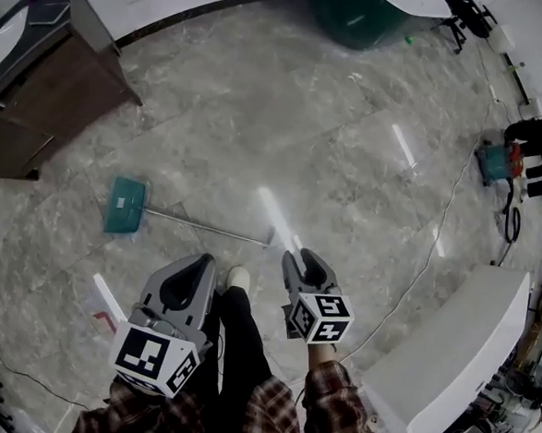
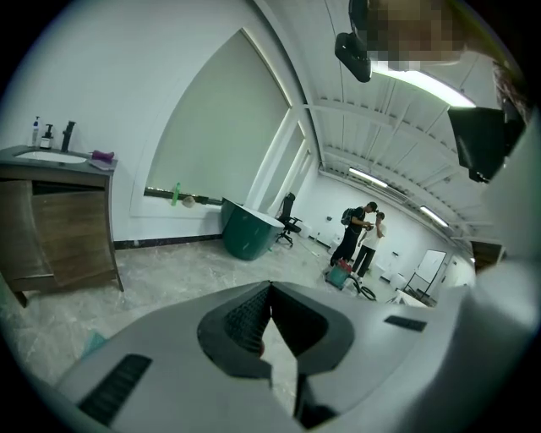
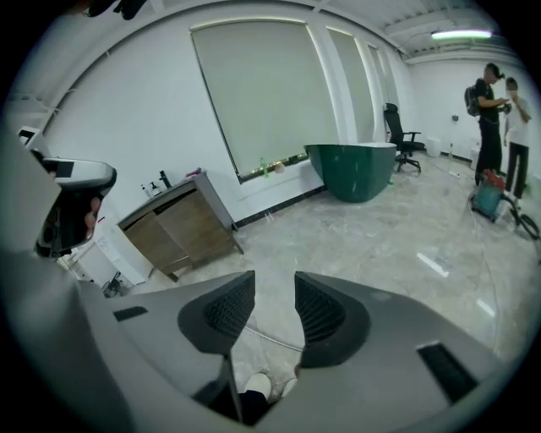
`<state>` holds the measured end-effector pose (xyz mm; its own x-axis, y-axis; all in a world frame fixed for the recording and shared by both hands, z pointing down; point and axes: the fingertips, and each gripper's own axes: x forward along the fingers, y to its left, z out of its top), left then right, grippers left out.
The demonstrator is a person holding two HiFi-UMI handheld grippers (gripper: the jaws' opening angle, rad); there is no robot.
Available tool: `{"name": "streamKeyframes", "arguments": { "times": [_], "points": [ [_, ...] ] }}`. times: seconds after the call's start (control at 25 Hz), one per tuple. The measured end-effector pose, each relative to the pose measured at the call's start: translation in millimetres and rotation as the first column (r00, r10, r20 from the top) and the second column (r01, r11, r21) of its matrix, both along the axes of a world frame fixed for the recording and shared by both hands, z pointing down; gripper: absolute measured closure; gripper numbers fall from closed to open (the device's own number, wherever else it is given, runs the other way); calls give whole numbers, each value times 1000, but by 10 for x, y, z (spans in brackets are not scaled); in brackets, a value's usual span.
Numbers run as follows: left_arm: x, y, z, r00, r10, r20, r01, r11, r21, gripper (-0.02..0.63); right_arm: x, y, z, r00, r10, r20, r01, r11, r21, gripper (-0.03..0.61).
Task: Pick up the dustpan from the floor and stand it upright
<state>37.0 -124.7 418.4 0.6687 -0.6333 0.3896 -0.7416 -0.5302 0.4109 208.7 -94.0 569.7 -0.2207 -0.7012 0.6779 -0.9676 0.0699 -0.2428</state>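
Observation:
The teal dustpan (image 1: 125, 205) lies flat on the marble floor, and its long metal handle (image 1: 205, 226) runs right toward my feet. Both grippers hang above the floor on the near side of the handle. My left gripper (image 1: 205, 260) is shut, its tips meeting with nothing between them (image 2: 270, 285). A corner of the dustpan (image 2: 92, 342) shows low at the left of the left gripper view. My right gripper (image 1: 301, 257) is open over the handle's free end. In the right gripper view the thin handle (image 3: 275, 340) crosses below the empty gap between its jaws (image 3: 275, 296).
A wooden vanity cabinet (image 1: 40, 84) stands at the far left and a green tub (image 1: 359, 14) at the back. A white counter (image 1: 447, 353) is at the near right. Two people (image 2: 359, 241) stand far off by a teal machine (image 1: 492, 162) with a cable. My shoe (image 1: 237, 277) is below the grippers.

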Motion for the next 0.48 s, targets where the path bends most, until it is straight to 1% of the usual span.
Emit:
{"name": "streamKeyframes", "arguments": {
  "times": [0.08, 0.16, 0.28, 0.48],
  "points": [
    [87, -3, 260, 1000, 12, 6, -12, 1000, -8, 603, 138, 28, 399, 999, 50, 11, -50, 998, -30, 440],
    [156, -15, 509, 1000, 16, 3, -16, 1000, -10, 602, 241, 71, 782, 997, 78, 3, -78, 995, -58, 440],
    [204, -44, 886, 1000, 19, -4, -20, 1000, -7, 601, 337, 156, 1328, 995, 96, -14, -97, 991, -93, 440],
    [241, -173, 1577, 1000, 19, -9, -19, 1000, 21, 603, 429, 217, 2177, 992, 122, -14, -123, 983, -133, 440]
  ]
}}
